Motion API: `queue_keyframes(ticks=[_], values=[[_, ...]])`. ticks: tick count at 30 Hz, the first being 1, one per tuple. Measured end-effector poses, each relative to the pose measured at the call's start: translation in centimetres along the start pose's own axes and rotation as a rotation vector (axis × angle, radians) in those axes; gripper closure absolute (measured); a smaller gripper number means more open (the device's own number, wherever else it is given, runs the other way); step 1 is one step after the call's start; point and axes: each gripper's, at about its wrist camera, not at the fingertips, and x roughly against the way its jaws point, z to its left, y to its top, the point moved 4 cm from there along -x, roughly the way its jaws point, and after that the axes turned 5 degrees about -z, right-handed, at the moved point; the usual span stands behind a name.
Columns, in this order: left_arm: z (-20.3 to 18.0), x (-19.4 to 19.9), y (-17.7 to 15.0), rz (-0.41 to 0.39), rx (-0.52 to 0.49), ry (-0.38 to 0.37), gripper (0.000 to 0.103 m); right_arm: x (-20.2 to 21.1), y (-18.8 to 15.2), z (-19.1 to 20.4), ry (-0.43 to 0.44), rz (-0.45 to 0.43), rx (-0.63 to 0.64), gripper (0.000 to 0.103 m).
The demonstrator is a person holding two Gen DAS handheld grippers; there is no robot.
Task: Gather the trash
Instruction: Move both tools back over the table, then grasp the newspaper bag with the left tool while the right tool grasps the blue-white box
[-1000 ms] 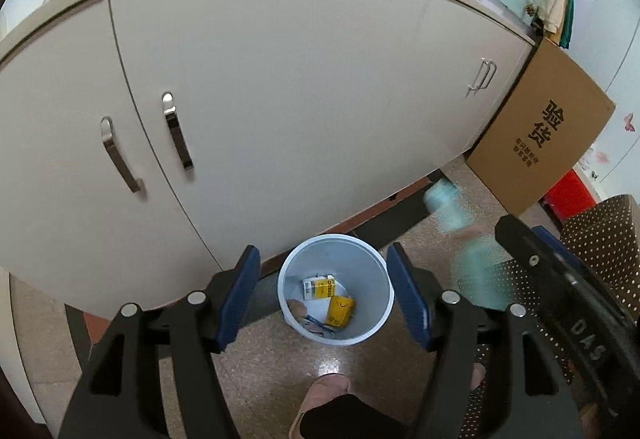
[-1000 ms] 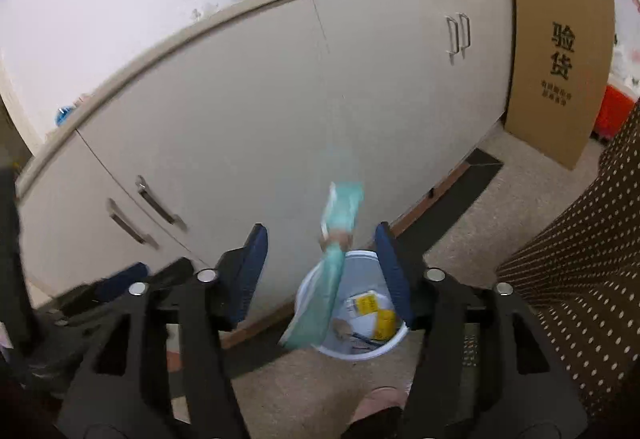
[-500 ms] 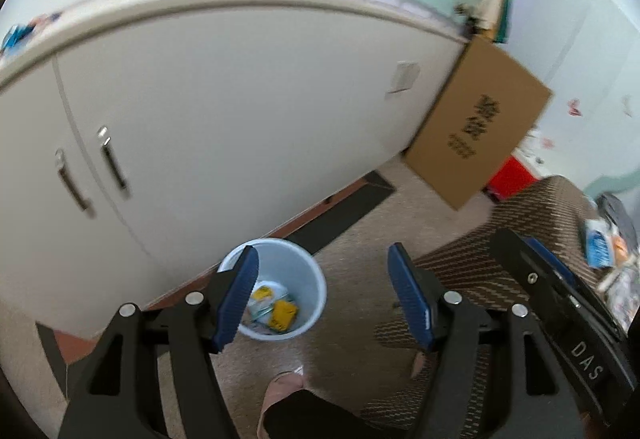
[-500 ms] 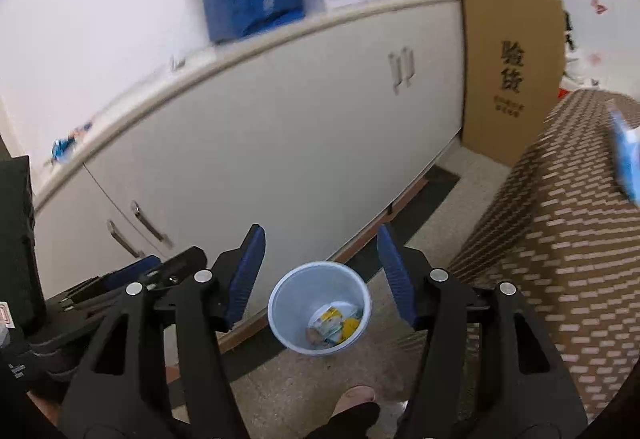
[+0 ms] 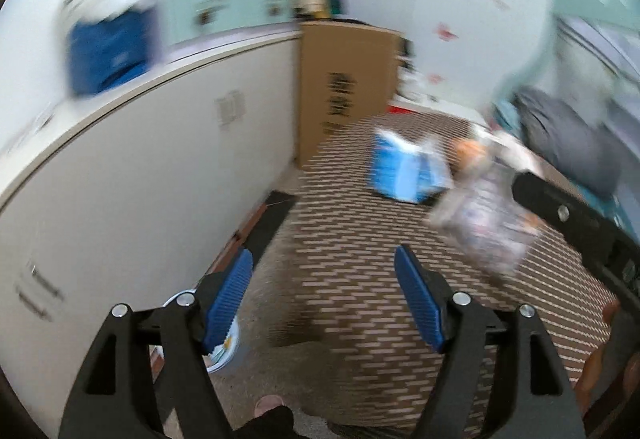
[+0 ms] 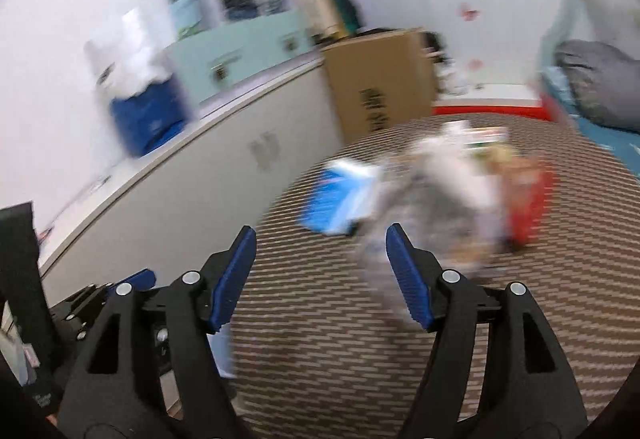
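Blur smears most of the left wrist view. The left hand-held gripper point(image 5: 323, 297) has blue ribbed pads standing apart, and its jaws have just been opening with nothing between them. Ahead lies a brown woven-pattern surface point(image 5: 352, 231). On it a blue and white packet point(image 5: 404, 171) sits toward the far side, and nearer, to its right, a crumpled clear plastic wrapper point(image 5: 480, 223) lies apart from it; which way either one's long axis runs cannot be told through the blur. A white plastic bin point(image 5: 228, 349) stands on the floor at lower left, mostly hidden behind the left pad, its contents barely visible. A brown cardboard box point(image 5: 344, 91) leans beside the long cream cabinet point(image 5: 160, 175).

From the right wrist view, the right hand-held gripper point(image 6: 320, 275) is likewise spread, its jaws just having opened wider, with nothing held. The blue and white packet point(image 6: 340, 199) lies just beyond the pads, with the clear wrapper point(image 6: 432, 215) beside it on the right and a blurred red item point(image 6: 528, 207) further right. The other hand-held gripper shows partly at the lower left edge.
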Motion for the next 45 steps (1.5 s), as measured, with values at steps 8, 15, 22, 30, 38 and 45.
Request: queue_keyframes(ticks=[8, 15, 22, 30, 38, 45], values=[[-13.7, -2.0, -0.9, 0.007, -0.289, -0.002, 0.031, 4.1, 0.9, -12.3, -0.134, -0.029, -0.115, 0.030], [-18.0, -4.7, -0.9, 0.028, -0.403, 0.089, 0.031, 3.9, -0.1, -16.4, -0.132, 0.024, -0.146, 0.029], [-19.9, -7.4, 0.0, 0.035, -0.438, 0.143, 0.037, 3.6, -0.7, -18.1, -0.117, 0.048, -0.170, 0.029], [-18.9, -5.7, 1.5, -0.016, -0.374, 0.133, 0.091, 2.9, -0.9, -18.0, -0.091, 0.076, -0.171, 0.028], [-12.4, 0.6, 3.4, -0.121, -0.102, -0.010, 0.098, 2.1, -0.6, -15.4, -0.064, 0.096, -0.116, 0.028], [-8.7, 3.0, 3.4, -0.170, 0.041, -0.177, 0.098, 0.2, -0.9, -11.4, -0.023, 0.142, -0.044, 0.028]])
